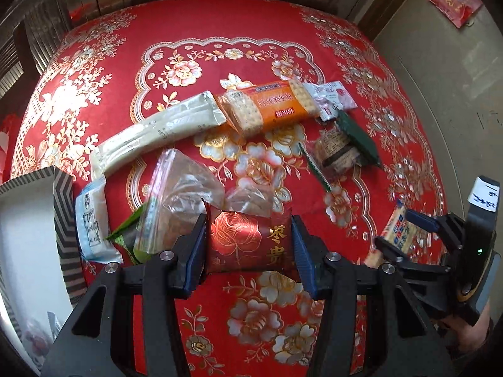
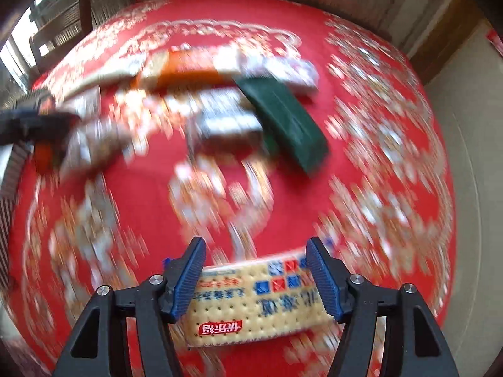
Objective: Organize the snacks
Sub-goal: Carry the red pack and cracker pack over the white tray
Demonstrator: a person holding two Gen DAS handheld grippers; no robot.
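Tablecloth: red with gold and silver flowers [image 1: 267, 47], covering a round table; wooden panelling behind it and pale floor to the right.
Left gripper: mine [image 1: 250, 245], jaws closed narrow on the red rose packet [image 1: 248, 245], one blue pad pressed against each end, the packet lifted just above the cloth near the front edge.
Right gripper: mine too [image 2: 256, 278], jaws clamped on the cream cracker packet [image 2: 254, 301], which lies crosswise between the pads; that view is badly blurred, so I cannot tell whether the packet is off the cloth.
Box: white with a black-and-white striped rim [image 1: 61, 213], at my far left, beside the table edge.
Behind the rose packet: a clear zip bag [image 1: 179, 194], a green wrapper [image 1: 125, 235] poking out beside it, and a pale blue-edged packet [image 1: 91, 220] next to the box.
Mid-table: a long white packet [image 1: 157, 128] touching an orange cracker pack [image 1: 270, 106], and a white-and-pink sachet [image 1: 333, 97] just to its right.
Right of centre: a dark green packet [image 1: 358, 138] tilted against a clear-wrapped sandwich biscuit [image 1: 336, 154].
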